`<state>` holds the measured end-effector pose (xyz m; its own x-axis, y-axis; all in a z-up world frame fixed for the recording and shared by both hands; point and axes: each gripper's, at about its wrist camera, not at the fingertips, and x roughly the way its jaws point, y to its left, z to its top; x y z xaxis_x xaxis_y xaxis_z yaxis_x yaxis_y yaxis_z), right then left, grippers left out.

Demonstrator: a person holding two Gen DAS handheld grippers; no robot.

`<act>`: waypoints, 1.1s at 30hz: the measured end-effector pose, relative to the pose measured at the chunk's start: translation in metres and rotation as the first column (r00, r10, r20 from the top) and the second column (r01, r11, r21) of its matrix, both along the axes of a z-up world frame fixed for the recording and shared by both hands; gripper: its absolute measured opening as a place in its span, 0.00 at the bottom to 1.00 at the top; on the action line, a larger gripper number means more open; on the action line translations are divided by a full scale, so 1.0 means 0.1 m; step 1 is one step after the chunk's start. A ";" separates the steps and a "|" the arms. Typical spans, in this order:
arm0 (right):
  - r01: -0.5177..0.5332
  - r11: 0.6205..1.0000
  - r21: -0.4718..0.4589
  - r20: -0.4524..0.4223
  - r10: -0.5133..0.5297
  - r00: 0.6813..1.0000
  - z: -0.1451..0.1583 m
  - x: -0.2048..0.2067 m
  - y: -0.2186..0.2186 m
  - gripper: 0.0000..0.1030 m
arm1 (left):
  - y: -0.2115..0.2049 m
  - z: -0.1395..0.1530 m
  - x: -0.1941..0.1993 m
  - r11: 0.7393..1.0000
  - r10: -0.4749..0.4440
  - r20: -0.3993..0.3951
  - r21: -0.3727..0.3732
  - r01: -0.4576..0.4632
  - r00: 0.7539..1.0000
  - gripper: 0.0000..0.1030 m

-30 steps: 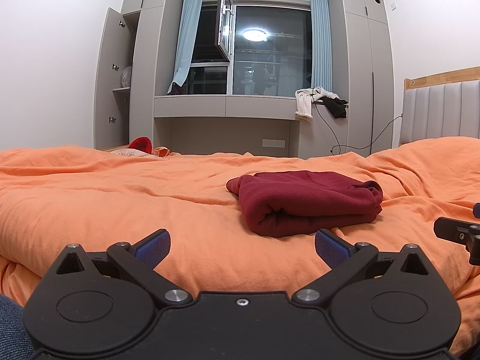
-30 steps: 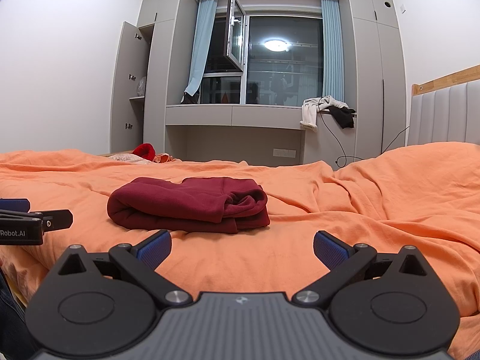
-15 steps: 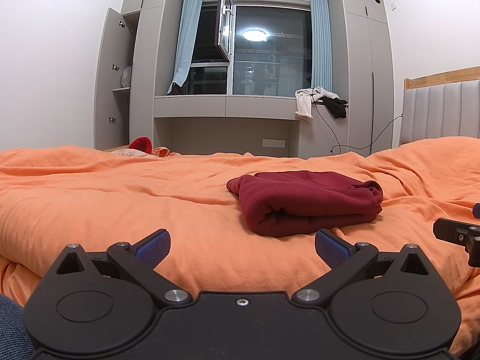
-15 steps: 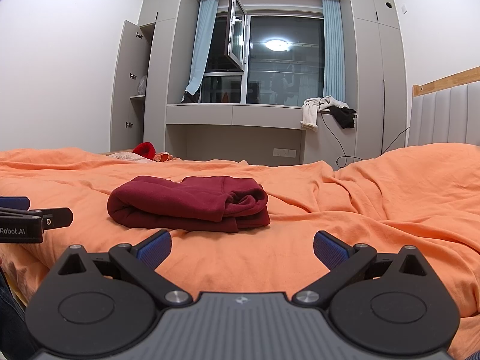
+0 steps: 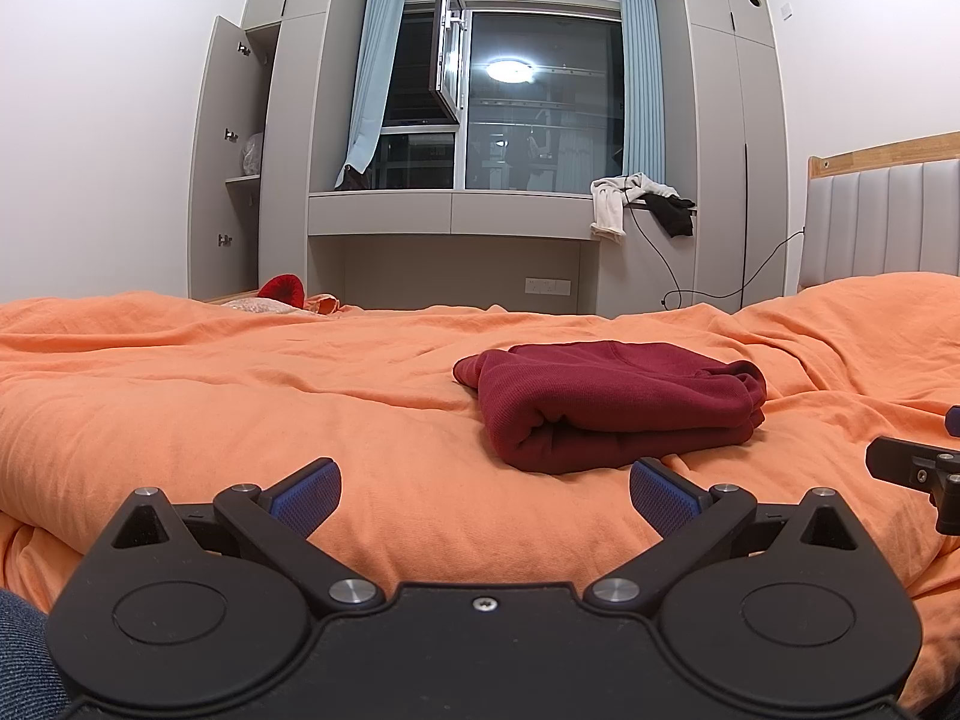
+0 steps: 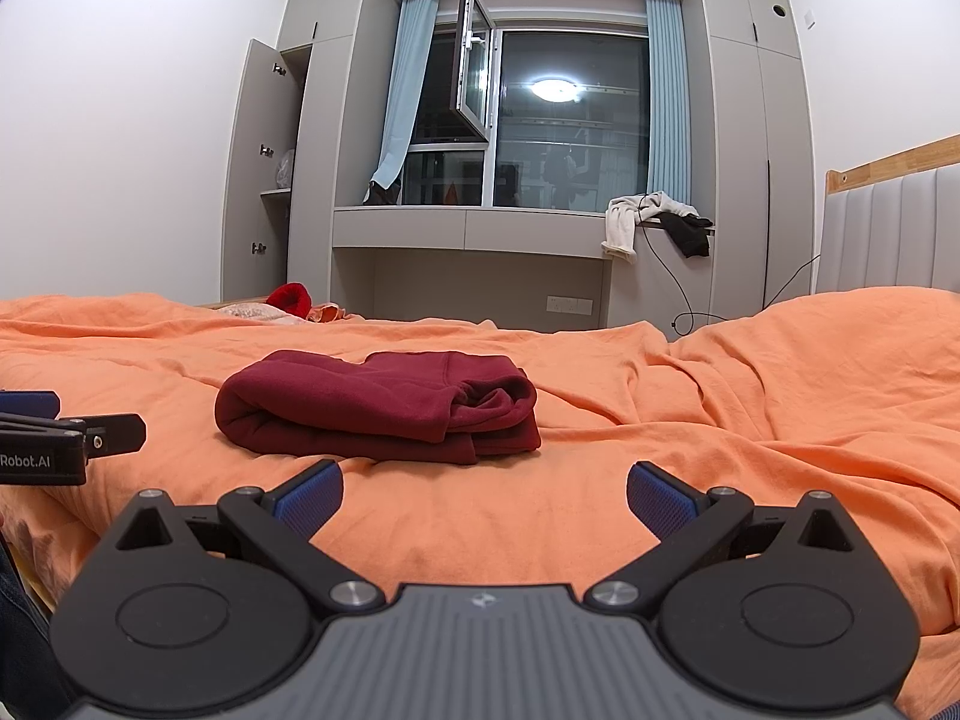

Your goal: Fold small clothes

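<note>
A dark red garment (image 5: 612, 405) lies folded in a thick bundle on the orange bed cover (image 5: 240, 396). In the right wrist view the same garment (image 6: 378, 411) sits ahead and to the left. My left gripper (image 5: 483, 495) is open near the bed's front edge, short of the garment, with nothing between its blue pads. My right gripper (image 6: 483, 495) is open too, also short of the bundle and holding nothing. Each gripper shows at the edge of the other's view: the right one (image 5: 918, 468) and the left one (image 6: 66, 441).
A padded headboard (image 5: 882, 222) stands at the right. Small red and pale clothes (image 5: 282, 294) lie at the bed's far left edge. Beyond the bed are a window bench with draped clothes (image 5: 636, 204), a hanging cable and an open wardrobe door (image 5: 219, 162).
</note>
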<state>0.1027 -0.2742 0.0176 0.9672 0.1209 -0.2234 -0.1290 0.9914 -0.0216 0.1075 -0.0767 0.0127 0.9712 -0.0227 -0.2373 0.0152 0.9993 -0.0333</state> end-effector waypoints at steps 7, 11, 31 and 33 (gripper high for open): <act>0.000 1.000 -0.001 0.000 0.000 1.000 0.00 0.00 0.00 1.00 | 0.00 0.00 0.00 1.000 0.001 -0.001 0.000 -0.001 1.000 0.99; 0.000 1.000 -0.001 0.000 0.000 1.000 0.00 0.00 0.00 1.00 | 0.00 0.00 0.00 1.000 0.002 -0.002 -0.001 -0.002 1.000 0.99; 0.000 1.000 -0.003 0.000 0.000 1.000 0.01 0.00 0.01 1.00 | -0.09 0.00 -0.11 0.998 -0.036 0.076 0.048 0.032 0.996 0.99; 0.000 1.000 -0.003 -0.001 0.000 1.000 0.01 0.00 0.01 1.00 | -0.09 0.01 -0.12 0.998 -0.036 0.075 0.052 0.032 0.997 0.99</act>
